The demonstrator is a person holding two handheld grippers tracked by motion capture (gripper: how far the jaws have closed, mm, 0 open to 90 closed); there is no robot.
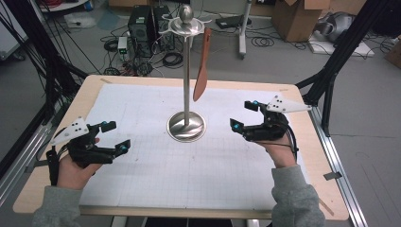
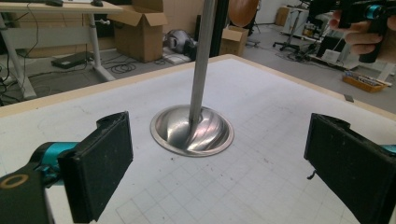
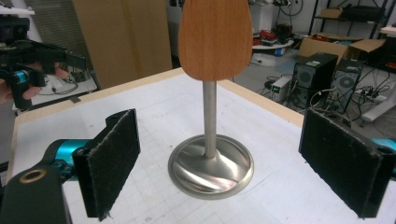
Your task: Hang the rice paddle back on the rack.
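While you are holding both tools still above the table, the brown wooden spatula (image 1: 202, 71) is hanging from the top ring of the shiny metal stand (image 1: 186, 126) in the upper middle of the high view. Its flat blade is pointing down, and it is hanging beside the thin pole, not touching the table.

Your left gripper (image 1: 113, 136) is sitting at the lower left of that view, with its jaws wide apart and nothing between them. Your right gripper (image 1: 242, 116) is sitting at the right middle, also spread wide and holding nothing. Both are well apart from the stand, one on each side of its round base.

In the right gripper view, the rounded wooden blade (image 3: 214, 37) is showing at the top middle, right between the two black pads (image 3: 112, 161) but farther off. In the left gripper view, the silver pole and round base (image 2: 191, 133) are standing in the middle.

It looks like you are just starting, and getting ready to reach. The right gripper seems best placed, since it is already facing the spatula. The next move is likely calling for you to bring it forward and up, close gently on the blade, then lift so the handle comes off its hook. Go slowly, because the spatula could swing.
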